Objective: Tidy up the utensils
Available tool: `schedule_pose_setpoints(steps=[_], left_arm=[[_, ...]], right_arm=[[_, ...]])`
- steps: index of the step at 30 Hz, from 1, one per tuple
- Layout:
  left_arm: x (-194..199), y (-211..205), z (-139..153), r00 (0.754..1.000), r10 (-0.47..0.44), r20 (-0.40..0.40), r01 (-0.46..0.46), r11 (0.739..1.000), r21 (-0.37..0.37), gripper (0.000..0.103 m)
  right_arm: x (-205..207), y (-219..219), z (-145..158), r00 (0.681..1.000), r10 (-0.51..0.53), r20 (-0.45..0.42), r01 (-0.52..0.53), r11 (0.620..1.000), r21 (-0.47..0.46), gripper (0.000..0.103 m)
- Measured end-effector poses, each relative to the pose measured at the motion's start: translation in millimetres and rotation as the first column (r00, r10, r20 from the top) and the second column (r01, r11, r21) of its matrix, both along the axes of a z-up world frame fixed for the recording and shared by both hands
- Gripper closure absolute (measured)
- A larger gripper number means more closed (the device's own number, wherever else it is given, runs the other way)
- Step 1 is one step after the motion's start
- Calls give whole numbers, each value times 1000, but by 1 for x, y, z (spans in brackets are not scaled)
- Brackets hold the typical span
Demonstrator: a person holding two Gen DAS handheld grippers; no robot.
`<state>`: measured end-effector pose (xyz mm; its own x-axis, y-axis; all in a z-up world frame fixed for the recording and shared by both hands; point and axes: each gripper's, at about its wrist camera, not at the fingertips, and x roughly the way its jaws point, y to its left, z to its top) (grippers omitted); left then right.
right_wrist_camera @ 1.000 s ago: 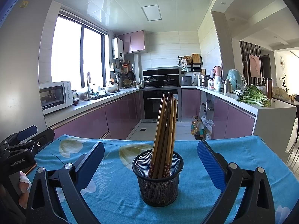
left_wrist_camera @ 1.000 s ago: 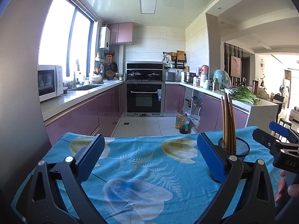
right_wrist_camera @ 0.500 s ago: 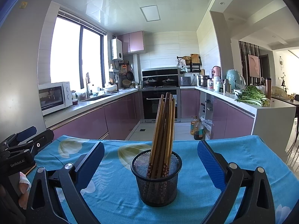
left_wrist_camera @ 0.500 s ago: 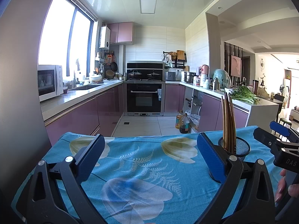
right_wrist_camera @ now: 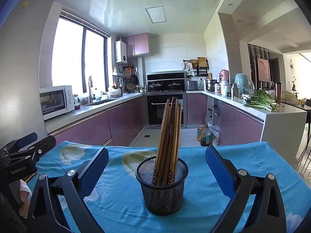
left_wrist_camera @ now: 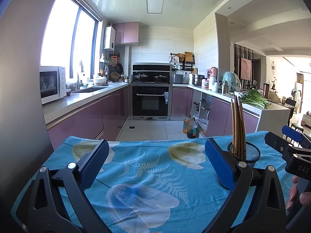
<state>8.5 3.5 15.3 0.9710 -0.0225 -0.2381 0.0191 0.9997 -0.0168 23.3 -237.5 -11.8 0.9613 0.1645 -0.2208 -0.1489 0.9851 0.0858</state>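
Note:
A black mesh cup (right_wrist_camera: 162,186) stands upright on the blue flowered tablecloth (right_wrist_camera: 243,167), holding several brown wooden chopsticks (right_wrist_camera: 170,132) that lean slightly right. My right gripper (right_wrist_camera: 157,171) is open, its blue pads on either side of the cup without touching it. In the left wrist view the same cup (left_wrist_camera: 247,153) and chopsticks (left_wrist_camera: 238,128) show behind the right pad. My left gripper (left_wrist_camera: 155,161) is open over bare cloth (left_wrist_camera: 147,170), left of the cup, with nothing between its fingers.
The table's far edge drops to a kitchen floor, with purple cabinets (right_wrist_camera: 124,122) and an oven (right_wrist_camera: 165,106) beyond. A counter with leafy greens (right_wrist_camera: 260,101) stands at the right. A person's fingers (left_wrist_camera: 293,192) hold the right gripper's handle.
The chopsticks have shifted slightly in the cup, and the right wrist view has tilted down a little. The left gripper has barely moved.

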Motion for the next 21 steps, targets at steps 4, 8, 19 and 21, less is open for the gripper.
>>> schedule_pose_setpoints(steps=[4,8,19,21], left_arm=[[-1,1,-1,1000,-1,1,1,1000,-4,6],[-2,1,-2,1000,4,3,-4,1000,-5,6],[-3,1,-5,999,28,15,-28,1000,-6,6],[-3,1,-6,999,32,17,-32,999,-5,6]], right_arm=[[0,1,0,1000,-4,3,4,1000,-4,7],[1,4,0,1000,-8,6,8,1000,-6,7],[-1,7,-4,999,-24,30,24,999,-21,7],[0,7,-5,999,-27,31,28,999,-21,7]])
